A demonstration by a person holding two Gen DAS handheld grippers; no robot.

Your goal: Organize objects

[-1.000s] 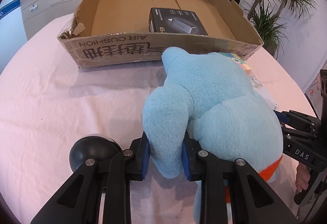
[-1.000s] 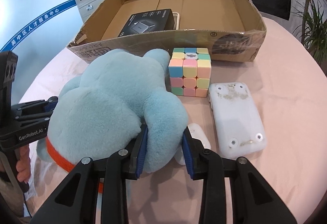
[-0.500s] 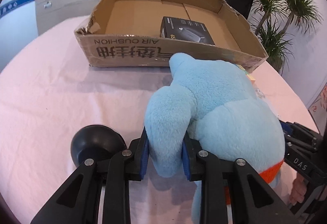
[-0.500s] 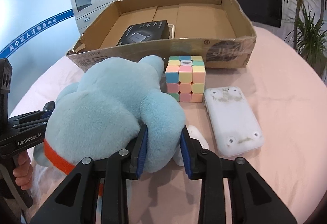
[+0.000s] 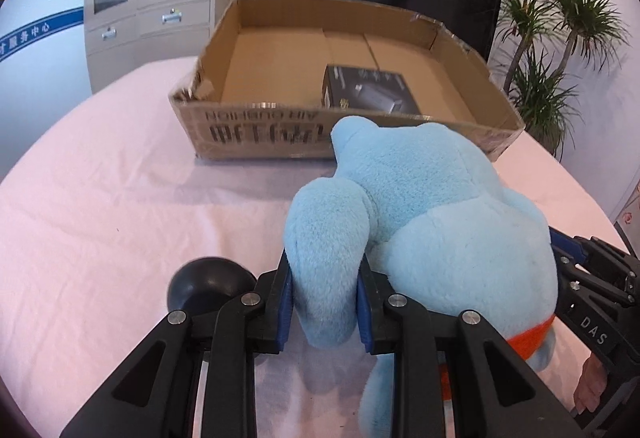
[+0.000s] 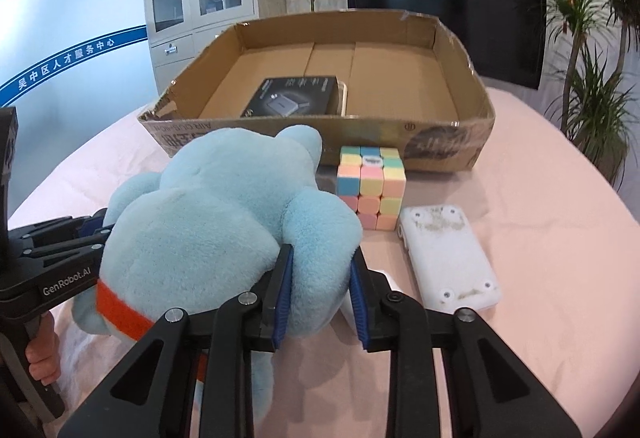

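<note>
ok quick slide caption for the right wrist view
Right gripper closing on a blue plush toy, pastel cube and cardboard box beyond.

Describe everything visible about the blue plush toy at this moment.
The blue plush toy is soft, fuzzy and light blue, with rounded limbs and an orange band low on its body. It lies in front of the cardboard box, beside the pastel cube. The left gripper clamps one limb; the right gripper has the other limb between its blue pads, its jaws closing. Its face is hidden, and whether it touches the pink cloth cannot be told.
</note>
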